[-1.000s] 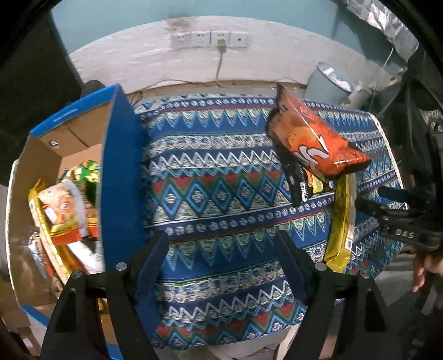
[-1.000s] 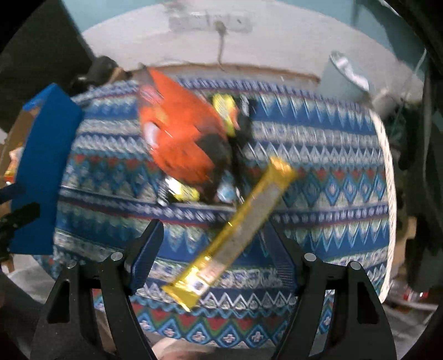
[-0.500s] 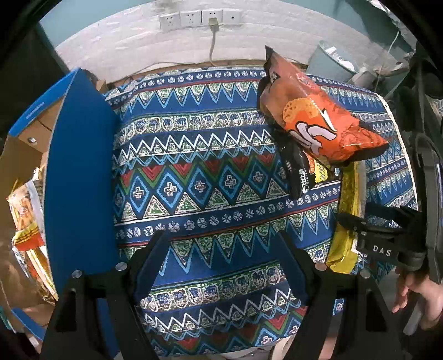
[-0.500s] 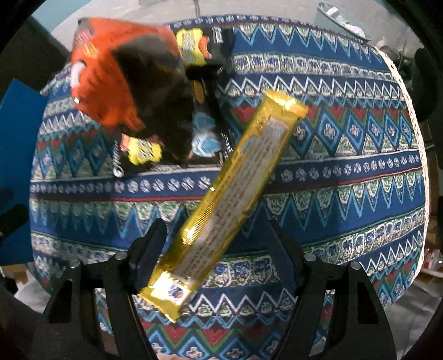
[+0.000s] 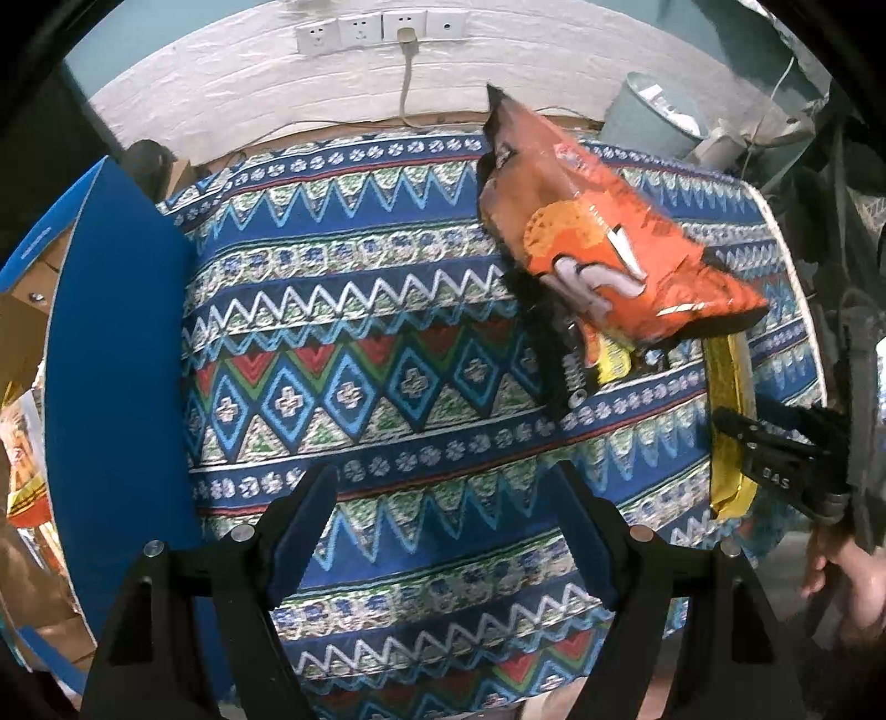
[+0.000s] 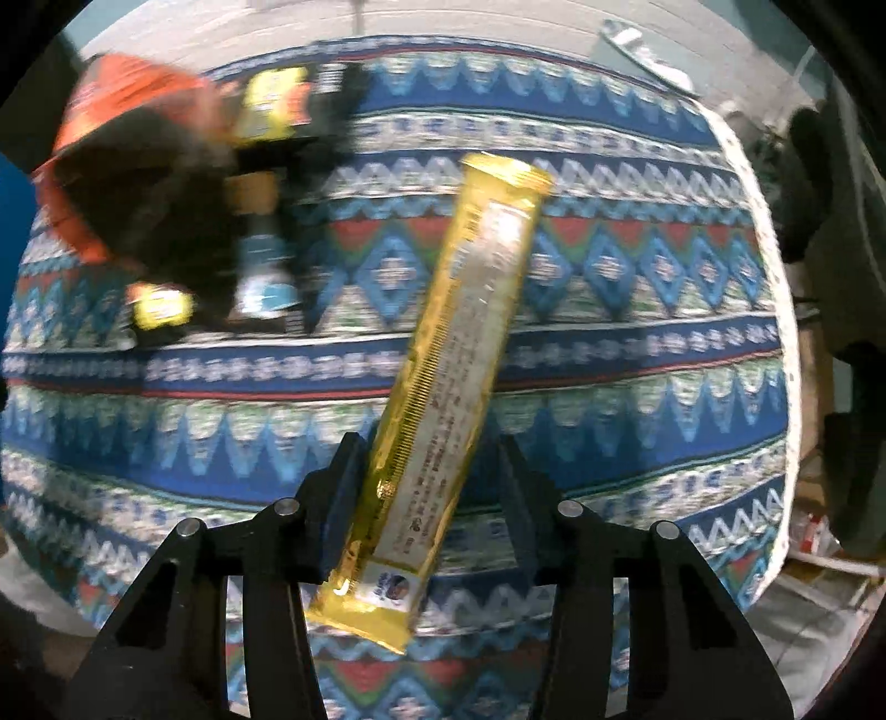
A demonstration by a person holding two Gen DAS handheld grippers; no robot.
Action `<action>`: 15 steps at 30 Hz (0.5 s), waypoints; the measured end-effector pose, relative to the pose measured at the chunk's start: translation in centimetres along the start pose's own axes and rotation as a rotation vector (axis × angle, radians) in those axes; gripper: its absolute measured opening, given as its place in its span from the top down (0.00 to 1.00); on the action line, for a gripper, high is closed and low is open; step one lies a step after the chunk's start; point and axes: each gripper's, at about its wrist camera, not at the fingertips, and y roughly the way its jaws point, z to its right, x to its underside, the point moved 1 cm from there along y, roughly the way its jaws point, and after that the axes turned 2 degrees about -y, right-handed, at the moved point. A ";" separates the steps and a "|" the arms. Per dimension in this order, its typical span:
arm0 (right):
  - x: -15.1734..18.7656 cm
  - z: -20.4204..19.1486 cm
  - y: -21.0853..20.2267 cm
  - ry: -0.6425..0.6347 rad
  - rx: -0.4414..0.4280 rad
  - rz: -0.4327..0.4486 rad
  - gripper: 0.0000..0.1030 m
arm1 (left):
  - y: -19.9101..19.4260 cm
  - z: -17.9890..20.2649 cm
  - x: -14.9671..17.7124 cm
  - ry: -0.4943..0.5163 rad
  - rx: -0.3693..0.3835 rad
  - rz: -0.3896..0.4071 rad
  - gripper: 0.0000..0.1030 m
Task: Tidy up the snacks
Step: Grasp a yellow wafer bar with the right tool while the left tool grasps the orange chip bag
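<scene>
The gold bar (image 6: 443,399) is lying flat, long axis slanting up-right; right claw (image 6: 429,498) is closing astride its lower end. Left claw (image 5: 443,531) is hanging apart, empty.

A white brick wall (image 5: 249,99) is running behind the surface (image 5: 354,332), which is wearing a blue zigzag-patterned cloth. A row of white sockets (image 5: 382,27) is sitting high on it, one cable (image 5: 407,83) hanging down. A pale bin (image 5: 648,116) is standing at the right.
</scene>
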 end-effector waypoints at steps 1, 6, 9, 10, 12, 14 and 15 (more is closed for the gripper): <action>0.2 0.8 0.1 0.009 0.009 -0.002 0.55 | -0.1 0.1 -0.2 -0.010 0.011 0.004 0.23; 0.5 3.5 0.4 0.055 0.009 -0.004 0.55 | -0.9 0.2 -2.2 -0.096 0.086 0.042 0.17; 0.6 4.3 0.2 0.062 -0.013 0.009 0.54 | -1.0 0.1 -3.8 -0.175 0.146 0.061 0.16; 0.3 4.8 0.2 0.059 -0.013 0.011 0.53 | -1.0 0.2 -4.2 -0.196 0.160 0.062 0.16; -0.2 5.6 0.5 0.059 -0.021 0.019 0.49 | -0.7 0.3 -5.1 -0.236 0.189 0.064 0.16; -1.1 5.4 0.9 0.065 -0.038 0.027 0.49 | -0.5 0.4 -5.8 -0.268 0.207 0.065 0.16; -1.2 5.7 1.0 0.072 -0.048 0.038 0.49 | -0.3 0.6 -6.0 -0.280 0.212 0.064 0.16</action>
